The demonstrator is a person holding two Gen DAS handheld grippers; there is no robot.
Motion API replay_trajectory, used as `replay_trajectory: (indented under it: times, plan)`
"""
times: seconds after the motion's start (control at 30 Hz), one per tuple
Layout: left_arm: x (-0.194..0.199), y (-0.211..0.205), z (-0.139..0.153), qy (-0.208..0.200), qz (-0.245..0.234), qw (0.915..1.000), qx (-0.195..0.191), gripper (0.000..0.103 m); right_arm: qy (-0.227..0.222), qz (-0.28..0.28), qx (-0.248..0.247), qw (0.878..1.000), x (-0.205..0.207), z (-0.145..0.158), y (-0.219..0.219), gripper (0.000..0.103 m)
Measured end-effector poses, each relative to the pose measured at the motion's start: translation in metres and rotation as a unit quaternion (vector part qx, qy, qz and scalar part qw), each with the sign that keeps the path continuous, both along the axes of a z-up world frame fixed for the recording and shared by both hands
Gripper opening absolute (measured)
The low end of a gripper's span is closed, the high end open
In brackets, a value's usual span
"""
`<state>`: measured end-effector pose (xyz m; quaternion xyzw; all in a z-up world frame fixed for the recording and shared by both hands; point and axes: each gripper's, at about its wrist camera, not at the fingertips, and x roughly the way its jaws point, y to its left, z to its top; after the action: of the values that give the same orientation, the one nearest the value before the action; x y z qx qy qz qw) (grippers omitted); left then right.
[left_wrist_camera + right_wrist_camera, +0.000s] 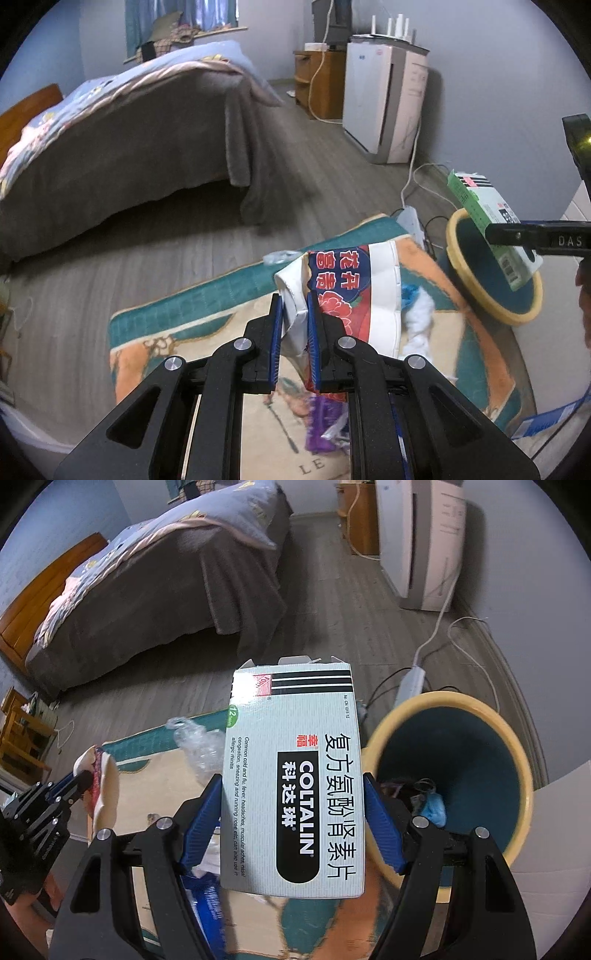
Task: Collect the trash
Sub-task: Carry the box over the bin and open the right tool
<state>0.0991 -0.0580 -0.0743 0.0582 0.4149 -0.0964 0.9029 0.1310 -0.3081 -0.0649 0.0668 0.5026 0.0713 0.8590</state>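
My left gripper is shut on a crumpled red, blue and white wrapper, lifted above the patterned table mat. My right gripper is shut on a white and green medicine box, with a pad on each side. The box is beside and above the yellow-rimmed bin, which has trash at its bottom. In the left wrist view the box hangs over the bin's rim. On the mat lie clear plastic, a purple wrapper, white tissue and a blue packet.
A bed with a grey cover stands across the wooden floor. A white appliance and a wooden cabinet stand along the wall. A power strip and cables lie on the floor behind the bin.
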Motion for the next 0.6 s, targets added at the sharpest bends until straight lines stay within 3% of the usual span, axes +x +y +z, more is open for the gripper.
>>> replay_trajectory:
  times: [0.6]
  plan:
    - [-0.004,-0.070,-0.006,-0.001,-0.069,0.9976,-0.006,0.014,-0.006,-0.082,-0.004,0.997,-0.009,-0.002,-0.101,0.072]
